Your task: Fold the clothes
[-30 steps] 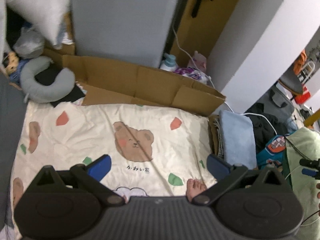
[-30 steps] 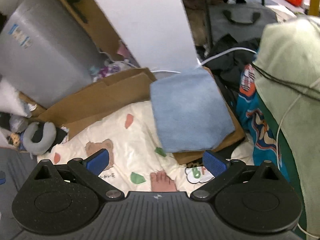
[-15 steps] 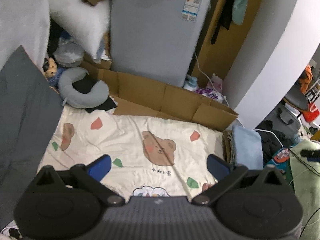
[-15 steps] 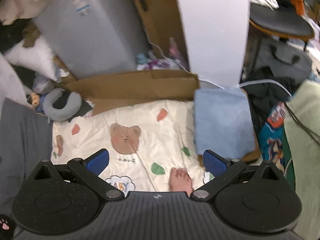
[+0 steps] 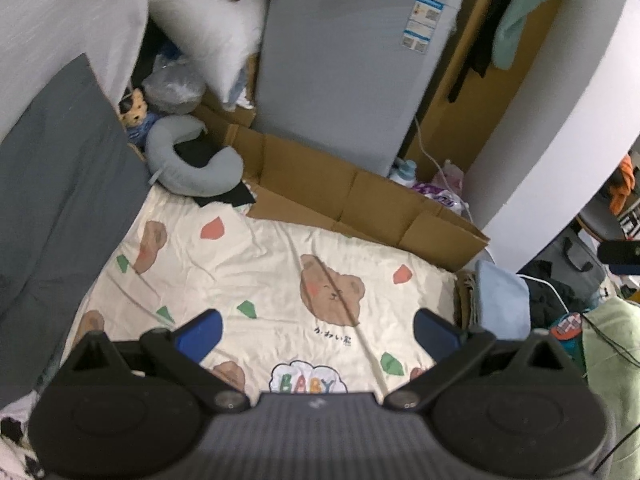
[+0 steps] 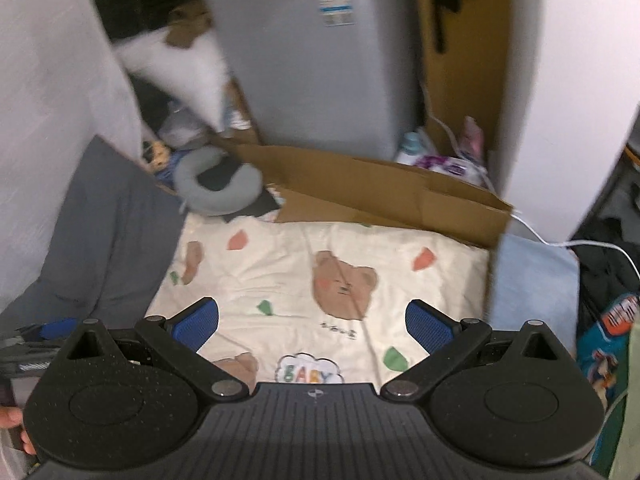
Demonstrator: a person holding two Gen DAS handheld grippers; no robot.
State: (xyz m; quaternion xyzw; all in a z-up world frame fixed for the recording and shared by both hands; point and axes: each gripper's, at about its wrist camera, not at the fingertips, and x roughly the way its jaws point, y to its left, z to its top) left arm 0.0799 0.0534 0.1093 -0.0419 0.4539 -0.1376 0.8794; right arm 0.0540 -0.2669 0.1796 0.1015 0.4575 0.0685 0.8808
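Where "BABY" showed on the bear blanket (image 5: 256,272), I held both the left gripper (image 5: 316,330) and right gripper (image 6: 312,320) wide open, empty; folded blue cloth (image 5: 502,300) at three o'clock.

A cluttered home room: bear-print bedding (image 5: 256,280) on the floor, a neck pillow (image 5: 192,168), hanging clothes (image 5: 516,12).

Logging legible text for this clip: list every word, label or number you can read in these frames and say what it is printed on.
"BABY": coloured letters in a cloud patch on the cream bear-print blanket, just ahead of the open left gripper.
Small dark script under the bear face: too small to read.
Blue-and-white sticker on the grey appliance: print too small to read.
Right wrist view: only "BABY" reads, ahead of the open right gripper; the sticker is blurred.
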